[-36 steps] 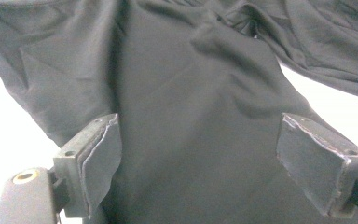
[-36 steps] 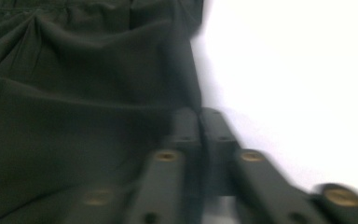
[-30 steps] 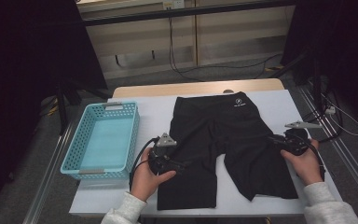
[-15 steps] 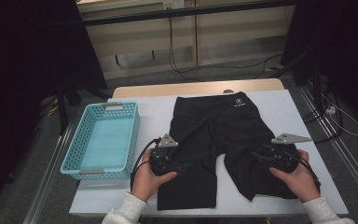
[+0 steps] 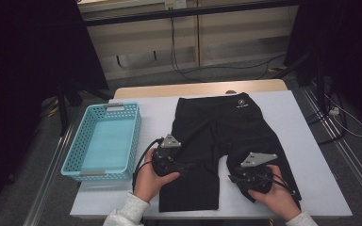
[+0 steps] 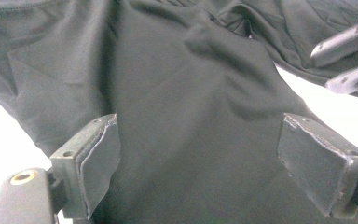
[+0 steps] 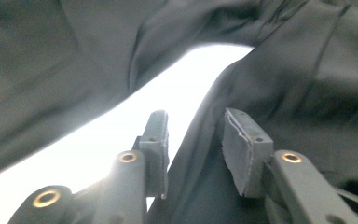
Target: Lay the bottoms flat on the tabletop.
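Observation:
Black shorts [image 5: 217, 125] lie flat on the white table [image 5: 297, 141], waistband far, legs toward me. My left gripper [image 5: 186, 165] rests on the left leg, jaws wide apart; in the left gripper view [image 6: 205, 163] the cloth [image 6: 182, 102] lies under both pads, ungripped. My right gripper [image 5: 233, 179] sits at the inner edge of the right leg. Its jaws [image 7: 196, 149] have just been closing, and the leg's hem [image 7: 200, 140] runs between them with a gap still showing. The right gripper's fingertips [image 6: 340, 60] also appear in the left gripper view.
A light-blue plastic basket [image 5: 104, 107] stands with nothing in it on the table's left side. Bare white tabletop lies right of the shorts. Beyond the far edge are a wooden strip, cables on the floor and dark stands.
My right hand has swung left from the table's right side to the inner edge of the right leg. The left hand and the shorts have stayed put.

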Demonstrator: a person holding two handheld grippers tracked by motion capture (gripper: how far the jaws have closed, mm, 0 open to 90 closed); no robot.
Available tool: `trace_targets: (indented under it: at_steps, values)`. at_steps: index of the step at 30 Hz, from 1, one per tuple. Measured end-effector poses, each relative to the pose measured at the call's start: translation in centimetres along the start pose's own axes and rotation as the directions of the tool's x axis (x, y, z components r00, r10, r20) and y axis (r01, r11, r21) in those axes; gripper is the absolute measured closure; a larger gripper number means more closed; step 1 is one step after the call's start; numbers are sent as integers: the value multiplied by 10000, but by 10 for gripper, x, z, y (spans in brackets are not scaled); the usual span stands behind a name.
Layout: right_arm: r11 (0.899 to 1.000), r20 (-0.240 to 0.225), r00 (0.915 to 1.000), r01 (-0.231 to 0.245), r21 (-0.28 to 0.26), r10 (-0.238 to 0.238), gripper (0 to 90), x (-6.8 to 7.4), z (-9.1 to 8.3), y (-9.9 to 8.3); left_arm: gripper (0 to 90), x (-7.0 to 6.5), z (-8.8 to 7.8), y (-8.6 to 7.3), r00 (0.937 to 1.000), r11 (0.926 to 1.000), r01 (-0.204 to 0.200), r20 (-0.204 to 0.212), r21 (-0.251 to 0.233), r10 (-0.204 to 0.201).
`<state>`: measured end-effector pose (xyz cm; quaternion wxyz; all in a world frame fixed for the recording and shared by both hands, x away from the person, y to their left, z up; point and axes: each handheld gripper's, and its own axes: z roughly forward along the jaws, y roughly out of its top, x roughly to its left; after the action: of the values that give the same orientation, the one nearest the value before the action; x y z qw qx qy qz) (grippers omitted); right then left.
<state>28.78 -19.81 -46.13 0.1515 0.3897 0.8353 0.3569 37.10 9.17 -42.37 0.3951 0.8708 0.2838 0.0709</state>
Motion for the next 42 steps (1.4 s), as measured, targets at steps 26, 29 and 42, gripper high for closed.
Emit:
trace_targets:
  at_steps: [26,29,42]
  values:
    - [9748,437,9858,-1534,-1619,1623,356,-24,-30,7,139,-24,14,7,9974,9991,-417,585,-69,421]
    - [9712,861,9766,-1823,-1537,1969,343,-35,-39,-7,141,-29,20,10,9961,9989,-470,741,-44,472]
    - [9696,2575,9348,-2330,-743,2444,451,-67,-66,-54,143,-30,29,19,9931,9980,-626,992,-107,634]
